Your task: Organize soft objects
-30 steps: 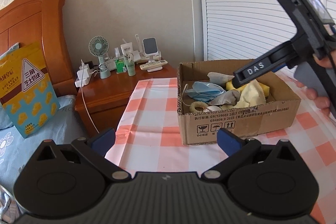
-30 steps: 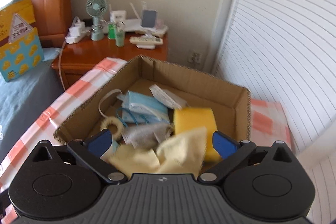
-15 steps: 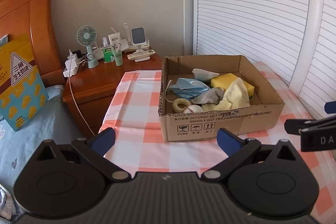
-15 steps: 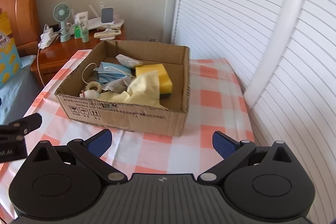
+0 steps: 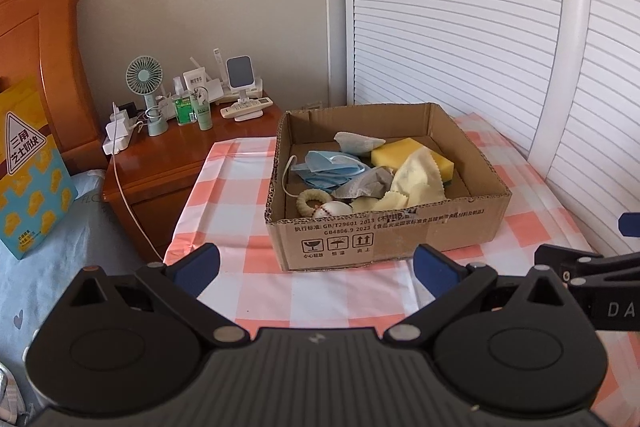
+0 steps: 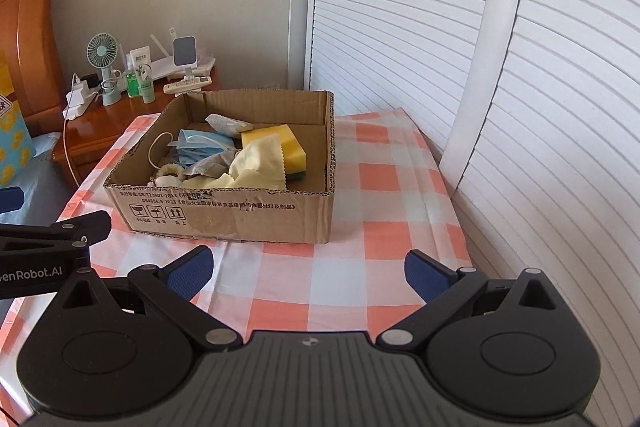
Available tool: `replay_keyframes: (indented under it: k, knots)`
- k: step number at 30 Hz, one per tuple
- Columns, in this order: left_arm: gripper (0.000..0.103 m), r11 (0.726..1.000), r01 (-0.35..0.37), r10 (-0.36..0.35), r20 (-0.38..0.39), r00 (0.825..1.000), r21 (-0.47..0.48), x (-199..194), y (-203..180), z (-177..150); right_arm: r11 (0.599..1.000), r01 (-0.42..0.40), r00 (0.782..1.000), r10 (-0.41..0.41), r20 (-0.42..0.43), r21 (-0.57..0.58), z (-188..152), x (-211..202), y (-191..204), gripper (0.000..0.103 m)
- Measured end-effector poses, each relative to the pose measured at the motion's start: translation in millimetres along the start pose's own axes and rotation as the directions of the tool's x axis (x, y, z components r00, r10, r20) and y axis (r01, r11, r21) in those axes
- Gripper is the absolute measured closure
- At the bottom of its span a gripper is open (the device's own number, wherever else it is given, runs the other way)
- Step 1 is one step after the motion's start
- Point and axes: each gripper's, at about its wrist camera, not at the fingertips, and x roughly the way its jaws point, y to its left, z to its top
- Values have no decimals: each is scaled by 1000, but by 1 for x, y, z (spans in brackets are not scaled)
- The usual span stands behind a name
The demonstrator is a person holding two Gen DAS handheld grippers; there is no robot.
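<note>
A cardboard box (image 5: 392, 231) (image 6: 224, 215) stands on a pink-and-white checked tablecloth (image 5: 240, 183) (image 6: 384, 187). It holds a yellow sponge (image 5: 404, 154) (image 6: 292, 147), a pale yellow cloth (image 5: 416, 179) (image 6: 260, 163), blue face masks (image 5: 328, 171) (image 6: 200, 143), a grey mask (image 5: 364, 187), a small woven ring (image 5: 310, 199) and a white ball (image 5: 334, 209). My left gripper (image 5: 316, 265) is open and empty, in front of the box. My right gripper (image 6: 308, 269) is open and empty, in front of the box's right corner.
A wooden nightstand (image 5: 160, 163) at the left carries a small fan (image 5: 145, 79), bottles, a charger and a remote. A bed with a yellow-blue bag (image 5: 28, 163) lies further left. White louvred doors (image 5: 460, 7) stand behind and to the right of the table.
My right gripper has pulled back from over the box, leaving the yellow cloth inside, and now sits beside the left gripper. Both views have drawn back from the box.
</note>
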Motion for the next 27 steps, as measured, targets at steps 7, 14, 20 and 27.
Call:
replay_keyframes:
  k: [7, 14, 20, 27]
  knots:
    - [1, 1000, -2, 2, -1, 1000, 1, -2, -1, 1, 1000, -5, 1000, 5, 5, 9, -1, -2, -2, 0]
    - [1, 1000, 3, -3, -5, 1000, 8, -2, -3, 0, 1000, -5, 1000, 5, 6, 13, -1, -3, -4, 0]
    - [1, 1000, 6, -6, -3, 1000, 7, -2, -3, 0, 1000, -5, 1000, 4, 9, 13, 0, -3, -4, 0]
    - [1, 1000, 10, -10, -5, 1000, 7, -1, -3, 0, 1000, -1, 1000, 1, 13, 12, 0, -4, -5, 0]
